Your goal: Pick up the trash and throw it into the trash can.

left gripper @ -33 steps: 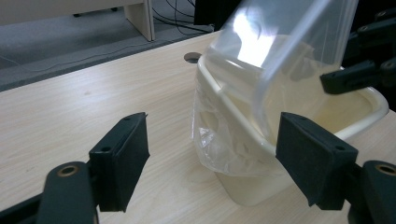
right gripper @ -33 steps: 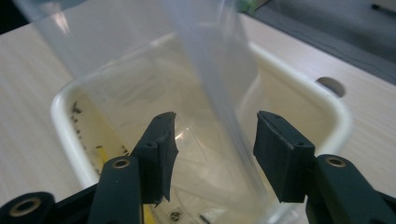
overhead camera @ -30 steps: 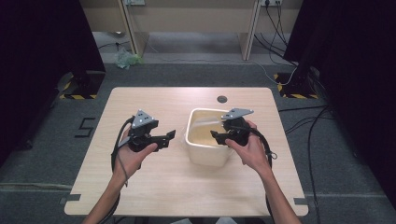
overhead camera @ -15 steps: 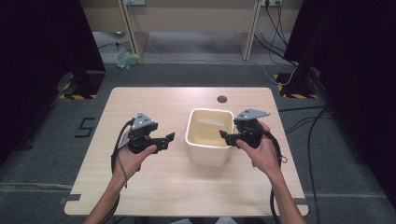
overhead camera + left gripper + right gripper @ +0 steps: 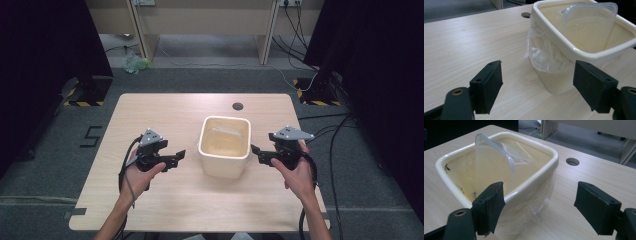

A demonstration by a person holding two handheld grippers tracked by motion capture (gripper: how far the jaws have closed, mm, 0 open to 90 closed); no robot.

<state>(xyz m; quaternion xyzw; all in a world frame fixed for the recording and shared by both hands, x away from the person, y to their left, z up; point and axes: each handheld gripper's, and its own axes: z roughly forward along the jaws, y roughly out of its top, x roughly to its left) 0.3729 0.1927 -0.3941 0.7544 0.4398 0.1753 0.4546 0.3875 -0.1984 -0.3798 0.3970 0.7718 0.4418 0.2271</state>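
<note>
The left gripper (image 5: 176, 158) was held above the table (image 5: 150, 115) just left of the cream bin (image 5: 223, 165), its jaws spread wide with nothing between them. In the left gripper view, the two black jaws framed bare wood and the near wall of the bin without touching it. The right gripper (image 5: 256, 153) was held just right of the bin, its jaws likewise spread wide and empty, the tips near the bin's right wall. In the right gripper view, one jaw overlapped the bin's rim; whether it touched could not be told.

The bin stood upright near the middle of the table, slightly toward the far edge. A thin plastic liner (image 5: 544, 53) bulged out below its rim. Inside, a clear plastic lid (image 5: 495, 163) leaned tilted against the inner wall. A round cable hole (image 5: 238, 106) lay in the table between the bin and the far edge.
</note>
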